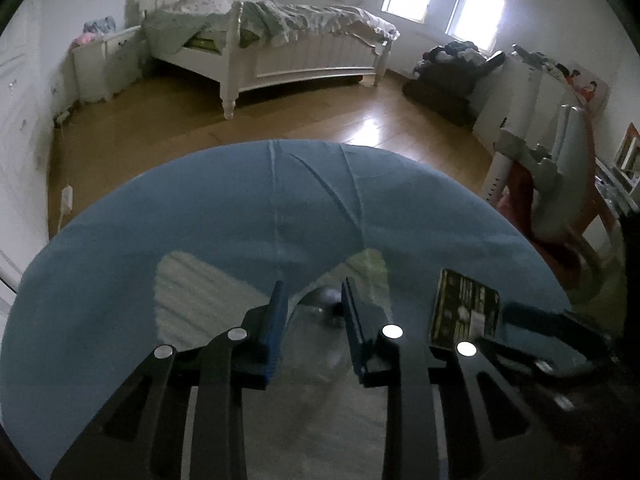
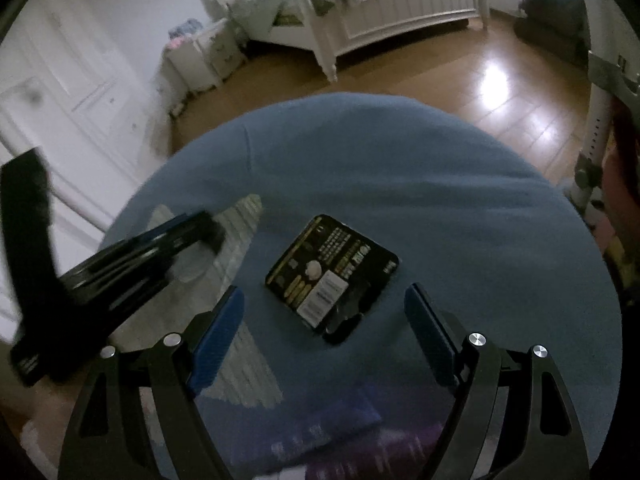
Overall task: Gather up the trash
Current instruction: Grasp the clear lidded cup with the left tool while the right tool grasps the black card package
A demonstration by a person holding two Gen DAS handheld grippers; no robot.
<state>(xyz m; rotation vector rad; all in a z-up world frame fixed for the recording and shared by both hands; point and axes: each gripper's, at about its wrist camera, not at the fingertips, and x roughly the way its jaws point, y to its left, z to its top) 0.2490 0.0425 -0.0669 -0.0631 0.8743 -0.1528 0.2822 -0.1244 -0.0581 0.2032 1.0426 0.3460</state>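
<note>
A round table with a blue cloth [image 1: 248,208] [image 2: 400,168] holds the trash. A black printed packet [image 2: 332,276] lies flat on it, just ahead of my right gripper [image 2: 326,320], which is open and empty. The packet also shows in the left wrist view [image 1: 464,308]. My left gripper [image 1: 314,304] is closed on a clear crumpled plastic wrapper [image 1: 320,344] that bulges between the blue pads. The left gripper [image 2: 208,232] appears in the right wrist view at the left, over a white ribbed patch [image 2: 236,232].
A white bed [image 1: 280,40] stands across the wooden floor [image 1: 320,120]. A white nightstand [image 1: 104,60] is at its left. A dark pile of clothes [image 1: 452,72] lies by the windows. A white and grey stand [image 1: 548,152] is close at the table's right. A purple printed sheet [image 2: 320,432] lies at the near edge.
</note>
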